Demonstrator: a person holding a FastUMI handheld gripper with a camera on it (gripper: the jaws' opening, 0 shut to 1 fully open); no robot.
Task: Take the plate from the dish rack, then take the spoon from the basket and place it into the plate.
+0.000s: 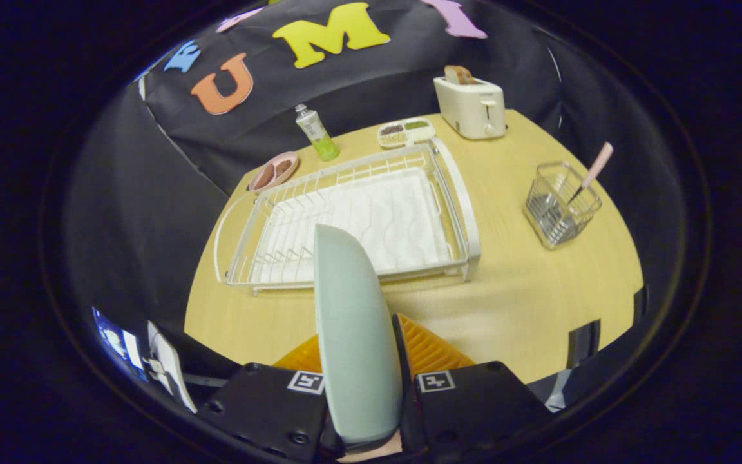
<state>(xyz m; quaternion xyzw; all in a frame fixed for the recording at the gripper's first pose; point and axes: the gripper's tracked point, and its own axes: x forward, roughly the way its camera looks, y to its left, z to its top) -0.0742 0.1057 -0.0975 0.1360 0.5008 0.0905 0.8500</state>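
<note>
a round-edged light wooden tabletop (513, 290) stands before a black cloth wall (371, 84) that hangs in soft folds and wraps round both sides. the light is even and falls from above, leaving faint shadows on the wood. beyond the table's near edge all is dark.

The plate (351, 335), standing edge-on in the gripper (364, 412), hides the near rail of the dish rack (371, 212) behind it, and its own lower end is cut off between the fingers. Beyond the dish rack, the contents of the small pink dish (274, 171) and the divided tray (406, 133) are too small to tell. Right of the dish rack, the spoon (593, 171) has its bowl hidden in the basket (561, 205).
</note>
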